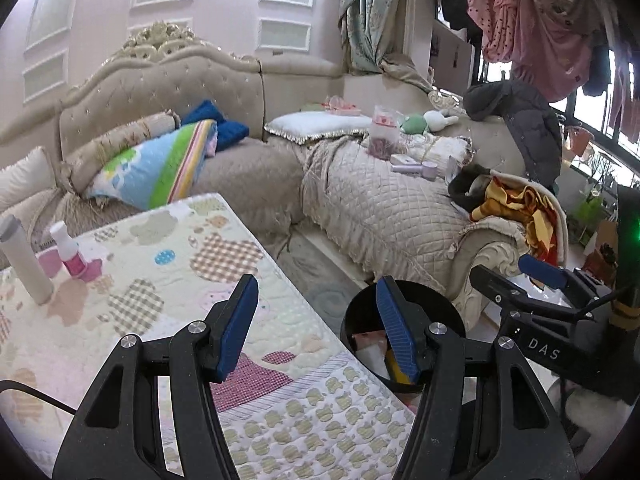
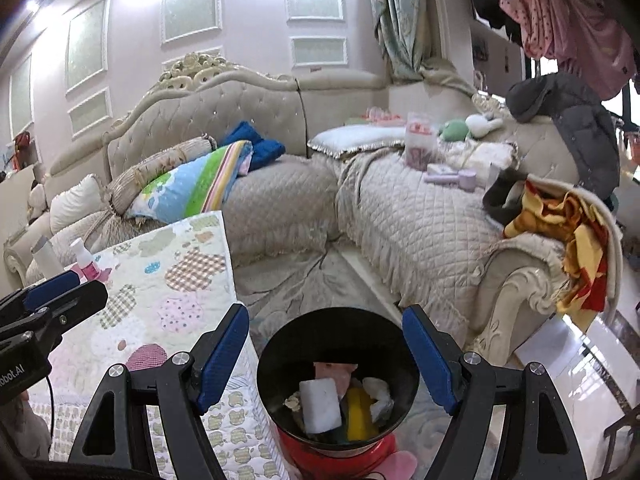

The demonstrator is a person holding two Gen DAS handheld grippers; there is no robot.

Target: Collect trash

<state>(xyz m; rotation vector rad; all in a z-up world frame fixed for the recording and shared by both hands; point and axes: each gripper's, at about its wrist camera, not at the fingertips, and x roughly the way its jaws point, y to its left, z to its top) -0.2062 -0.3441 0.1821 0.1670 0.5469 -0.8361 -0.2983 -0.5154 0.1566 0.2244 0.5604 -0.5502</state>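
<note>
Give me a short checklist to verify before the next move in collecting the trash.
1. Right gripper open and empty: ok.
2. Left gripper open and empty: ok.
3. Trash bin upright, with trash inside: ok.
4. Right gripper over the bin opening: ok.
5. White tube and pink bottle upright on the quilted table cover: ok.
6. Whether those two are trash: cannot tell.

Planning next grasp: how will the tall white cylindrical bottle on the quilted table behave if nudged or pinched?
The tall white cylindrical bottle looks narrow for its height and stands on a soft quilted table cover, so a nudge probably tips it. Once down, its round body would likely roll. Its smooth sides may slip between the pads.
</note>
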